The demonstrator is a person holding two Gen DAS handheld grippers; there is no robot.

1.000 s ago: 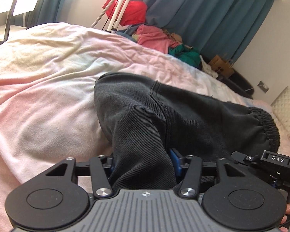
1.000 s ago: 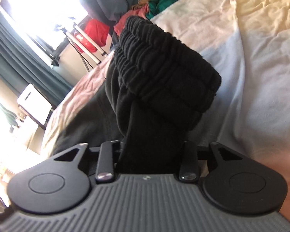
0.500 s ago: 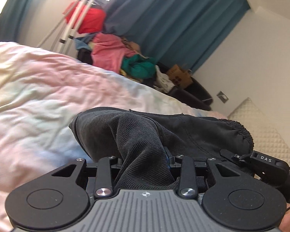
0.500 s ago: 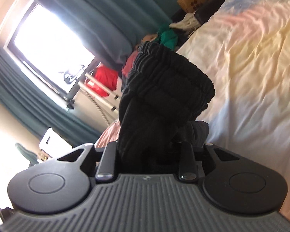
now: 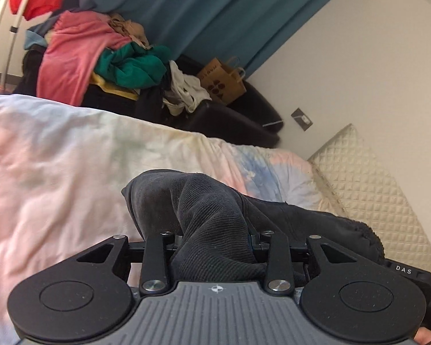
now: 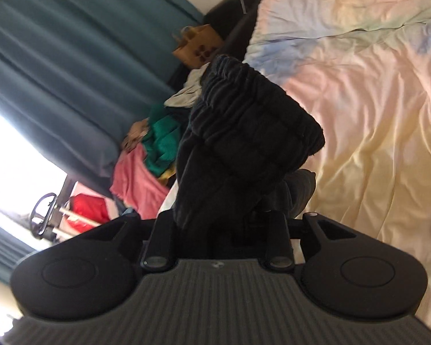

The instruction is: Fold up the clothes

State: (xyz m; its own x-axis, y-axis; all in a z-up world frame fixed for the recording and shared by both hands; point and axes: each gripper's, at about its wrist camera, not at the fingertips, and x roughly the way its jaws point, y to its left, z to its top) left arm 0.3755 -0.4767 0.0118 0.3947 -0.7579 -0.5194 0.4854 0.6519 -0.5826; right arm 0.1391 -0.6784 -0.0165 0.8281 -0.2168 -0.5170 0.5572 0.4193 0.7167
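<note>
Both grippers are clamped on one dark garment. Seen from the left wrist, the left gripper pinches a bunch of charcoal ribbed cloth that rises in a hump between its fingers, while the rest of the garment stretches away to the right toward its gathered elastic edge, just beside the right gripper's body at the right edge of that view. Seen from the right wrist, the right gripper is closed on the black gathered waistband, which stands up in a thick wad above the fingers and hides most of them.

The garment is held above the bed, whose pastel tie-dye cover lies rumpled beneath and to the left in the left view, and to the right in the right view. On the far side of the bed a heap of clothes in pink, green and white sits on dark furniture, with a brown paper bag just to its right. Teal curtains hang behind the heap. A quilted cream panel leans near the wall on the right.
</note>
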